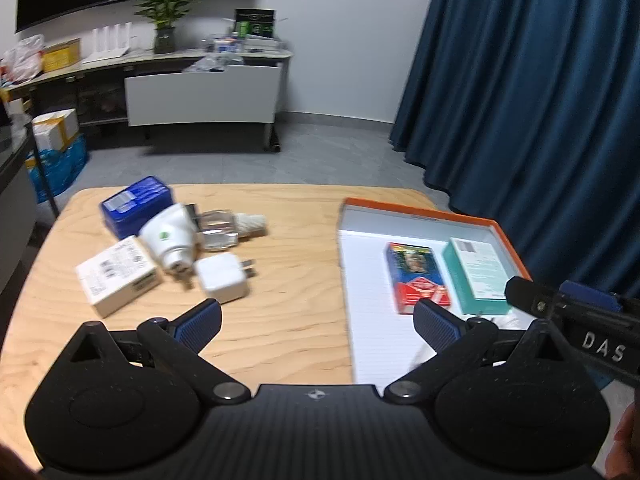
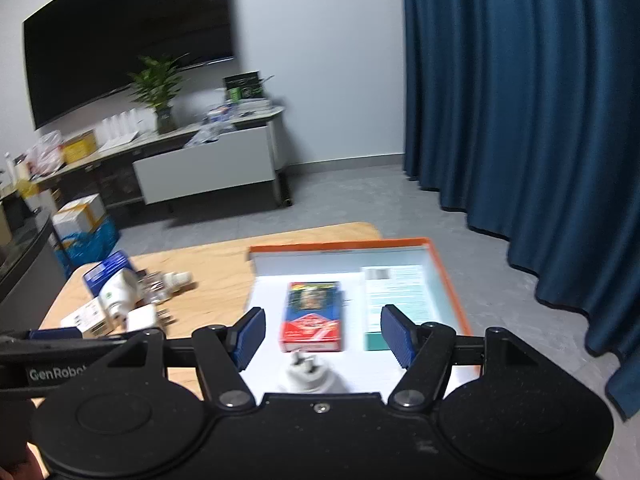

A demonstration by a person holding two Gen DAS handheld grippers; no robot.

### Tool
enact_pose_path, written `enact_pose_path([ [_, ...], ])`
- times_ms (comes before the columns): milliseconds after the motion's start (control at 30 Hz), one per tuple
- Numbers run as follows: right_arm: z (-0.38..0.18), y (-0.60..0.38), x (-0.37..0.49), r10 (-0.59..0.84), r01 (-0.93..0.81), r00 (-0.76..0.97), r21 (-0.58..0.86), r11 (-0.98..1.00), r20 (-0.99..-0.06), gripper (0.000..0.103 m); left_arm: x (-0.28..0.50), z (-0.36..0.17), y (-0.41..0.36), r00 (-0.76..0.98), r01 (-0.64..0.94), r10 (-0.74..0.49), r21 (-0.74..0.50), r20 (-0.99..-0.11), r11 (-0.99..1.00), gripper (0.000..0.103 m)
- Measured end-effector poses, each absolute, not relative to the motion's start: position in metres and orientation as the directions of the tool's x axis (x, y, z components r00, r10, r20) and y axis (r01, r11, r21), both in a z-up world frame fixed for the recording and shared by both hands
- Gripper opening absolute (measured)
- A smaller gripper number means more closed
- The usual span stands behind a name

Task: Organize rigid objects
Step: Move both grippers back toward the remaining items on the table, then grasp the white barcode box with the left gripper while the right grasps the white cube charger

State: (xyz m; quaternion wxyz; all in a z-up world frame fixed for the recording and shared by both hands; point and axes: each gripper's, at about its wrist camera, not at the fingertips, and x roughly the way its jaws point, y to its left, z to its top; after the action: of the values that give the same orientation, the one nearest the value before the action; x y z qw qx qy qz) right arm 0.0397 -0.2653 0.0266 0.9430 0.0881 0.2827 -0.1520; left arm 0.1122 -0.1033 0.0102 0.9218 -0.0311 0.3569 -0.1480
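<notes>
**Sorting small rigid items from a tabletop pile into an orange-rimmed tray**

Reading from the left, the unsorted pile occupies the left half of the wooden table (image 1: pixel 288 264): a blue box (image 1: pixel 134 204) at the back, a white labelled carton (image 1: pixel 116 276) at the front, a white plug-in device (image 1: pixel 170 240) leaning across them, a clear bottle with a white neck (image 1: pixel 228 226) lying on its side, and a white charger cube (image 1: pixel 222 278) nearest the camera. These touch or overlap one another, which suggests they are still waiting to be moved. The left gripper (image 1: pixel 316 320) hangs above bare wood between pile and tray, its jaws spread wide and holding nothing, probably turning toward the pile for the next pick.

To the right, the tray (image 1: pixel 420 210) holds a red-and-blue box (image 1: pixel 416 276) and a teal box (image 1: pixel 476 276) side by side, laid flat and roughly parallel, as sorted items would be. The right gripper (image 2: pixel 323 334) stands over the tray's near end with jaws parted and nothing pressed between the pads; a white pronged adapter (image 2: pixel 310 376) lies just below them, apparently set down there.

Beyond the table lie a grey floor, a cluttered sideboard (image 1: pixel 200 88) bearing a potted plant (image 1: pixel 166 8), a dark wall screen (image 2: pixel 120 60), and a blue curtain (image 1: pixel 540 100) at right.
</notes>
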Motion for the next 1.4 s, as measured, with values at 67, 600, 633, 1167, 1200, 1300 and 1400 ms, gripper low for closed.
enact_pose_path([
  [67,0.027,-0.255,0.044,-0.221,0.317,0.796,0.077,0.945,-0.563,0.077,0.113,0.011,-0.094,0.708,0.229,-0.281,-0.165,-0.648,0.959,0.103],
  [600,0.012,-0.178,0.092,-0.087,0.164,0.797,0.076,0.984,-0.598,0.077,0.123,0.000,-0.014,0.728,0.091,-0.177,-0.163,-0.662,0.982,0.103],
  [633,0.011,-0.174,0.094,-0.080,0.156,0.796,0.076,0.985,-0.600,0.077,0.124,0.000,-0.009,0.729,0.083,-0.172,-0.163,-0.663,0.983,0.103],
  [1167,-0.010,-0.139,0.132,-0.007,0.078,0.773,0.084,0.993,-0.634,0.077,0.149,-0.017,0.031,0.724,0.046,-0.132,-0.144,-0.677,0.989,0.103],
  [1200,-0.012,-0.138,0.135,-0.005,0.075,0.771,0.083,0.994,-0.637,0.077,0.153,-0.019,0.033,0.723,0.046,-0.130,-0.139,-0.679,0.989,0.103],
  [1300,-0.019,-0.137,0.143,0.005,0.065,0.763,0.085,0.994,-0.647,0.078,0.164,-0.028,0.036,0.719,0.059,-0.126,-0.120,-0.684,0.991,0.103],
  [1400,-0.026,-0.137,0.151,0.012,0.061,0.757,0.090,0.994,-0.653,0.078,0.176,-0.037,0.040,0.712,0.073,-0.129,-0.110,-0.691,0.991,0.103],
])
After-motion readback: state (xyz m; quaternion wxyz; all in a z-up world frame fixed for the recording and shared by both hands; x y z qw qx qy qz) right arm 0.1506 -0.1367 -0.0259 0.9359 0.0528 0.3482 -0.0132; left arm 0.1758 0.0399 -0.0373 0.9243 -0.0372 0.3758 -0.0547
